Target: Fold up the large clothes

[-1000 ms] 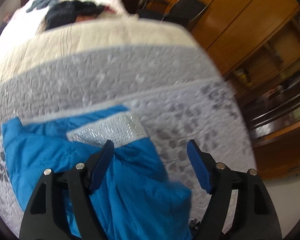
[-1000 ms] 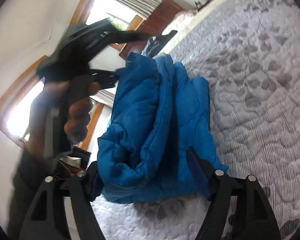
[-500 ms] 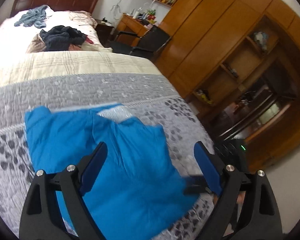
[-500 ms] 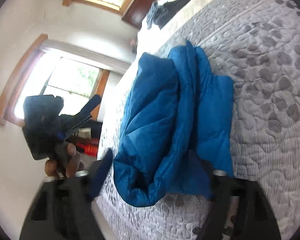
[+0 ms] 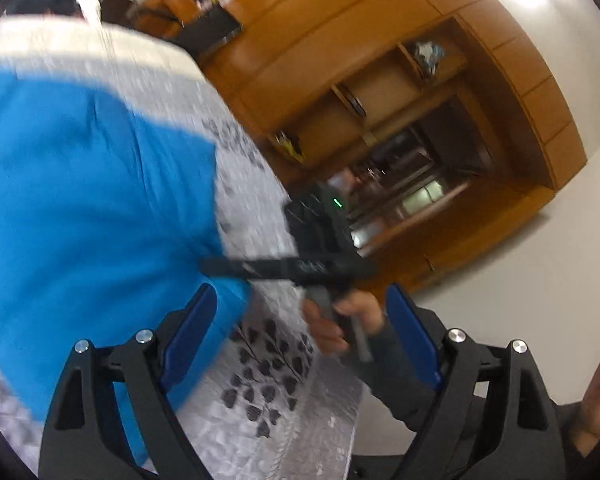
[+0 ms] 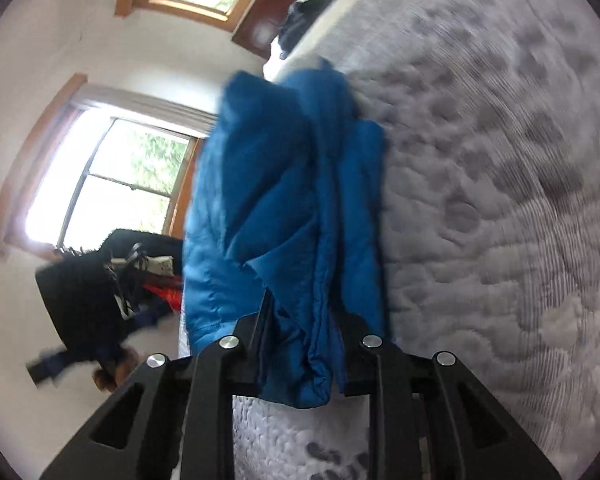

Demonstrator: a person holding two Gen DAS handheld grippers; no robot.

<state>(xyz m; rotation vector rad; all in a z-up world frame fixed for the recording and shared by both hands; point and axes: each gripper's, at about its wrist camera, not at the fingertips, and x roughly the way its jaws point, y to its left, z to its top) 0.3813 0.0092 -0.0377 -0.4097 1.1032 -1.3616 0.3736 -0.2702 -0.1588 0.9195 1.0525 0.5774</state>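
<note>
Lying on the grey quilted bedspread (image 6: pixel 500 200) of a bed: one blue padded garment (image 6: pixel 284 200), bunched into thick lengthwise folds, near the bed's edge. Right gripper (image 6: pixel 300 344): jaws drawn in tight on the nearest fold of the garment, blue fabric filling the gap between them. Left gripper (image 5: pixel 300 332): jaws spread wide with nothing between them, blue pads (image 5: pixel 188 328) visible, held above the corner of the bed beside the garment's edge. In the left wrist view the garment (image 5: pixel 92 208) covers the left part of the bedspread (image 5: pixel 284 392), which shows a dark leaf print; the picture is blurred there. Same view: the right gripper (image 5: pixel 220 268) seen from the side, its black body held by a hand (image 5: pixel 340 320) in a dark sleeve (image 5: pixel 404 384). Background, left wrist view: wooden wall cabinet (image 5: pixel 380 80) with open shelves. Background, right wrist view: two wood-framed windows (image 6: pixel 108 184), dark clothes (image 6: pixel 304 16) at the far end of the bed.
</note>
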